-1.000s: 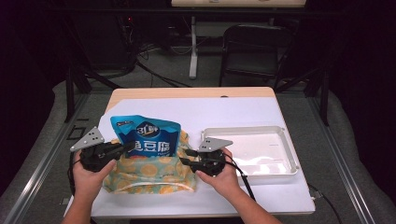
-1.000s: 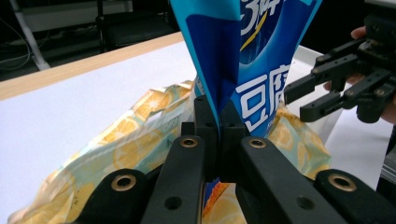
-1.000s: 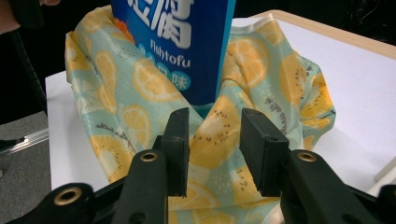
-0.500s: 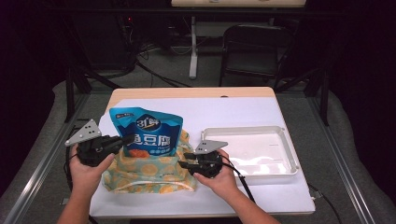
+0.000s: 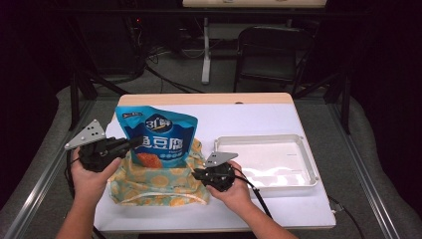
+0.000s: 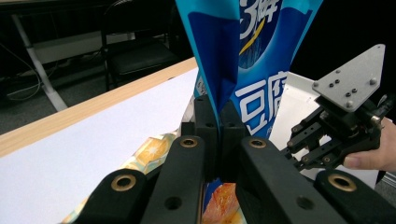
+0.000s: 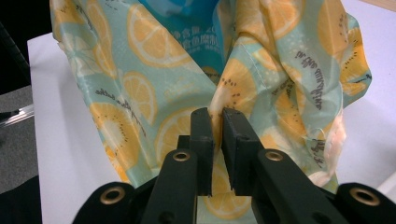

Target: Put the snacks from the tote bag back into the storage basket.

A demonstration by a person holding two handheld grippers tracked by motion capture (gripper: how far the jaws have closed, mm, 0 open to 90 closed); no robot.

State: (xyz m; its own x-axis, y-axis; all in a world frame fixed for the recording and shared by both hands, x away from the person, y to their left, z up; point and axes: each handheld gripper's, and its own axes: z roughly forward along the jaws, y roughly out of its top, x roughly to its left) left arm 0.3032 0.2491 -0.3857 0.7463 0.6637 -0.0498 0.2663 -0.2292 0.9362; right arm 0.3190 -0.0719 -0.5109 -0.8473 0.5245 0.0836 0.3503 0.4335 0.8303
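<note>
Since the earlier frame the blue snack bag [image 5: 158,135] has risen further out of the lemon-print cloth bag [image 5: 154,183], and the right gripper [image 5: 199,174] has just been closing, now pinching that cloth's edge. The left gripper [image 5: 130,144], jaws tight, clamps the snack bag's side. The snack bag stands upright left of centre in the high view, long axis vertical, its bottom hidden inside the cloth.

black gripper [image 5: 133,143], grey triangular plate [image 5: 86,134], brass-ringed screws [image 6: 123,182]
</note>
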